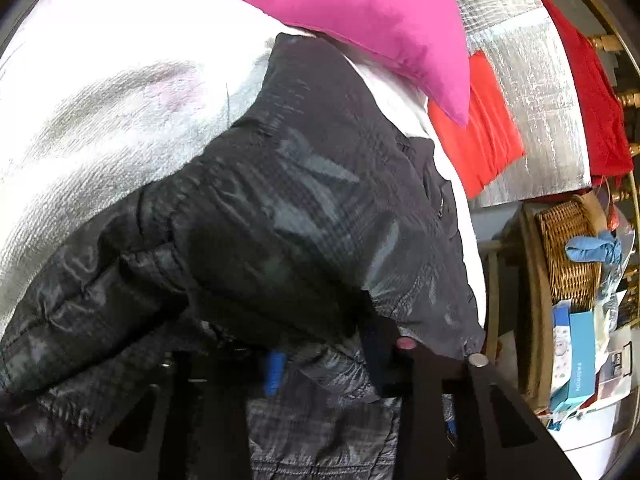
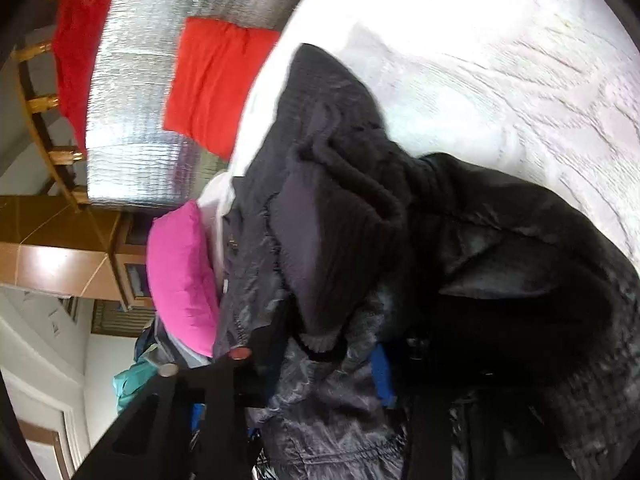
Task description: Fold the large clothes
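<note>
We saw a white bedspread [image 1: 120,92] covering the bed and filling most of both wrist views, bright and textured. On it lay the dark quilted jacket [image 1: 304,208], bunched and draped across the middle, with a sleeve or flap hanging toward the left gripper [image 1: 328,364] and its lower part filling the space between the fingers. From the right wrist view the jacket [image 2: 360,208] was heaped in folds, its ribbed grey lining turned outward. Beyond the bedspread we saw a silvery quilted sheet [image 1: 528,80] with a red cloth [image 1: 488,124] lying on it, and a second red cloth [image 1: 592,92] hung over a wooden rail. A pink pillow [image 1: 360,20] rested on the bedspread, its edge touching the jacket's upper end. Beside the bed stood a wicker basket [image 1: 568,248] with blue cloth in it, above some boxes [image 1: 576,360].

The left gripper had jacket fabric bunched between its fingers, pinching it. The right gripper [image 2: 320,364] was likewise buried in jacket fabric, which ran between the fingers and appeared pinched there.
</note>
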`<state>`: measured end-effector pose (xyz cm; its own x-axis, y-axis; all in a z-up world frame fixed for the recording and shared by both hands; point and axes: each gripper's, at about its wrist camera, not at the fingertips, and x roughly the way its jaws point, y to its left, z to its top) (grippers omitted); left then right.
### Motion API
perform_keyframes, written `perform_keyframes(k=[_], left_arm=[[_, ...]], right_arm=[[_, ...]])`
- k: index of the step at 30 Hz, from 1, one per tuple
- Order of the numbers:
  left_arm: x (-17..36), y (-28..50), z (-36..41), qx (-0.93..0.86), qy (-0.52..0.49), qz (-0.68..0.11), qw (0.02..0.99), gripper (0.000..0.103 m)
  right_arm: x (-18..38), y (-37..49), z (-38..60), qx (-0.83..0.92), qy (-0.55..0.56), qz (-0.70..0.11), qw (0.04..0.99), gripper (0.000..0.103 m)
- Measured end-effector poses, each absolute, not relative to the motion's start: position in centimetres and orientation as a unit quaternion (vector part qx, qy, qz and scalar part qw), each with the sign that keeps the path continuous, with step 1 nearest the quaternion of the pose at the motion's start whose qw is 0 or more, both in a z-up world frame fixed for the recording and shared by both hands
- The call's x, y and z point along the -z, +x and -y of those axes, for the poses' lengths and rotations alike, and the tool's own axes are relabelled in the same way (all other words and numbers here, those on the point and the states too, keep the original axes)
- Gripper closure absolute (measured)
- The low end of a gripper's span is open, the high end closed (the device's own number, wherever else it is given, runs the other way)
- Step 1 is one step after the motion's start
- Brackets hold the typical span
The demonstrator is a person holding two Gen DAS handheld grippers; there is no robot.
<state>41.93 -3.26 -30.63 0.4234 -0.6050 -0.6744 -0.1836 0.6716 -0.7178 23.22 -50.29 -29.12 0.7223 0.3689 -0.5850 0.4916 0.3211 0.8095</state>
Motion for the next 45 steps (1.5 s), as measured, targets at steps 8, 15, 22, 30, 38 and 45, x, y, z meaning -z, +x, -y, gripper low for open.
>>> perform_keyframes(k=[8,15,22,30,38,45], left_arm=[[29.3,42.2,4.0,0.132,-0.329,-0.518,0.779,0.077],[29.8,42.4,3.0,0.13,-0.352,-0.538,0.755,0.053],[30.2,41.5,1.8,0.128,-0.364,-0.527,0.757,0.053],[29.6,41.6,3.3,0.142,-0.326,-0.51,0.783,0.087],[28.8,41.8,4.2,0.13,-0.272,-0.519,0.8,0.085],[28.2,41.1,4.1,0.15,-0.243,-0.571,0.77,0.05]], right_arm=[[27.8,23.7,49.3,0.045,0.53,-0.383,0.756,0.071],[27.4,23.6,48.9,0.031,0.537,-0.389,0.748,0.05],[27.6,25.0,46.3,0.018,0.513,-0.4,0.759,0.027],[27.0,26.3,44.8,0.038,0.461,-0.385,0.799,0.075],[26.7,26.6,44.4,0.045,0.413,-0.429,0.802,0.076],[25.0,25.0,47.3,-0.009,0.473,-0.463,0.749,0.03]])
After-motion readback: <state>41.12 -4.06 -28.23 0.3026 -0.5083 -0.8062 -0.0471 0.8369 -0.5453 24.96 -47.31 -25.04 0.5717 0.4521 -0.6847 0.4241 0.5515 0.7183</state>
